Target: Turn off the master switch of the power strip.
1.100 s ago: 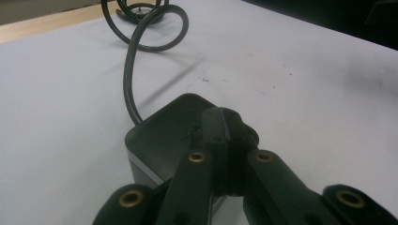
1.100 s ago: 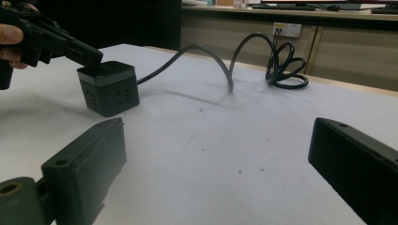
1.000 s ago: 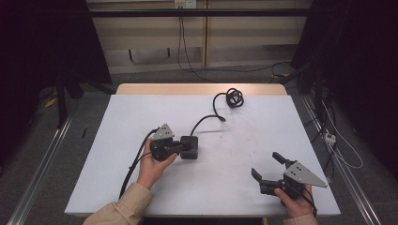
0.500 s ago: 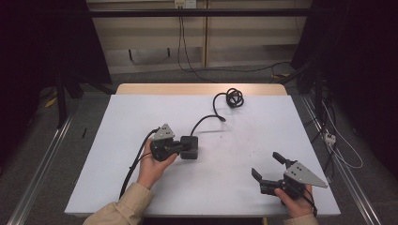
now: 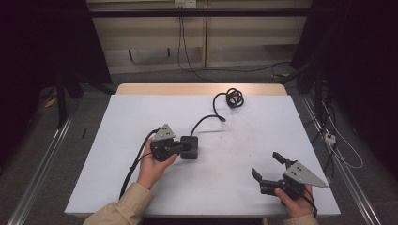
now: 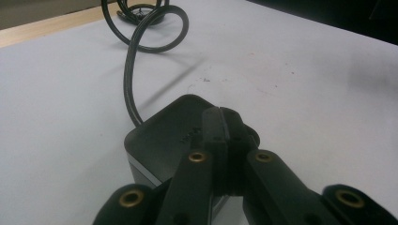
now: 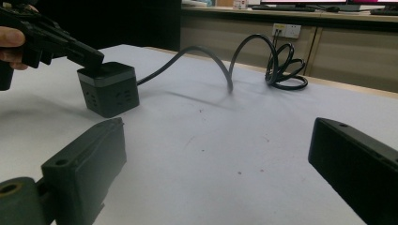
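— Two grippers on the white table (image 5: 117,140); start at the left. What is the left gripper (image 5: 184,146) doing?

— Its jaws are pressed together, nothing between them, and the tips rest on top of the black power cube (image 5: 189,147), which sits a little left of the table's centre. In the left gripper view the closed tips lie flat on the cube's lid.

— So it pins the cube, not grips it?

— That's my reading. To do it well, press straight down so the cube doesn't skid; it's small and its stiff black cable (image 5: 202,121) could swing it round.

— Where does the cable go?

— From the cube toward 1 o'clock, arching up off the table, then ending in a coil (image 5: 233,98) near the far edge at 12 o'clock.

— And the right gripper (image 5: 268,168)?

— At 4 o'clock from the cube, well apart from it, jaws spread wide and empty. If it should take the cable, I'd approach low and close on the arch near the cube, while the left holds steady
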Demonstrator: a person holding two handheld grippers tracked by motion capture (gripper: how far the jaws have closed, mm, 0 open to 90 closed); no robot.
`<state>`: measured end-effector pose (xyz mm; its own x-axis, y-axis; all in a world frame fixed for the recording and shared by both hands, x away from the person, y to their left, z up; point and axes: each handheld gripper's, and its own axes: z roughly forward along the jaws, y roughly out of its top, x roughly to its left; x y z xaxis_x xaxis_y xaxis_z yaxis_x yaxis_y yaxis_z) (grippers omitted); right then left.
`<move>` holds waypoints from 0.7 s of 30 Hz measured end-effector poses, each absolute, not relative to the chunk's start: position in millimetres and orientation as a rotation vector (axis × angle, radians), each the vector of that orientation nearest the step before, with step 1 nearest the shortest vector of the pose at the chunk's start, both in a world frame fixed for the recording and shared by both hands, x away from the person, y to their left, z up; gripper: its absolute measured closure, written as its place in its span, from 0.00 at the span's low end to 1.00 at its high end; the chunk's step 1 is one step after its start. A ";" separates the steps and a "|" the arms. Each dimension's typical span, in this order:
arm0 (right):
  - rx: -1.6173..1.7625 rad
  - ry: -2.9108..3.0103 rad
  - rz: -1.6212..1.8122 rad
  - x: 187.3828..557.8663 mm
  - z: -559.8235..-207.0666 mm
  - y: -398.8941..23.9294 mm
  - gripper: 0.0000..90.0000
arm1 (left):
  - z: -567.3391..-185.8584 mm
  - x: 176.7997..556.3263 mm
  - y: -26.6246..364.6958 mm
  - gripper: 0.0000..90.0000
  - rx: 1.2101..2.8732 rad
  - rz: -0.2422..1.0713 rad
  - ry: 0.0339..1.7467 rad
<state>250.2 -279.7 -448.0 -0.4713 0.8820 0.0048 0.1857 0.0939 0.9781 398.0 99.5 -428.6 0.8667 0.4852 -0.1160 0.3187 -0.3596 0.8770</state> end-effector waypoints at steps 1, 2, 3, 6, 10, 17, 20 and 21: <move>1.053 1.748 1.420 250.3 -448.1 -279.9 0.04 | -428.7 398.0 99.4 1.00 1.975 0.197 0.590; 1.053 1.747 1.419 250.3 -448.1 -279.9 0.04 | -428.7 397.9 99.3 1.00 1.972 0.194 0.593; 1.054 1.747 1.418 250.2 -448.0 -280.0 0.04 | -428.6 398.0 99.5 1.00 1.975 0.194 0.592; 1.048 1.748 1.418 250.1 -447.8 -280.2 0.04 | -428.9 397.8 99.4 1.00 1.971 0.193 0.594; 1.047 1.748 1.418 250.2 -447.7 -280.4 0.04 | -428.9 397.8 99.4 1.00 1.971 0.191 0.596; 1.047 1.747 1.417 250.3 -447.7 -280.6 0.04 | -429.5 398.3 99.7 1.00 1.973 0.189 0.596; 1.047 1.748 1.418 250.3 -447.7 -280.3 0.04 | -429.6 397.9 99.4 1.00 1.974 0.191 0.597; 1.046 1.748 1.418 250.3 -447.7 -280.3 0.04 | -429.6 397.8 99.3 1.00 1.976 0.193 0.597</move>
<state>250.3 -280.3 -447.7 -0.4726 0.8813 -0.0004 0.1814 0.0977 0.9785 397.8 99.3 -429.6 0.8643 0.4881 -0.1211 0.3249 -0.3583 0.8752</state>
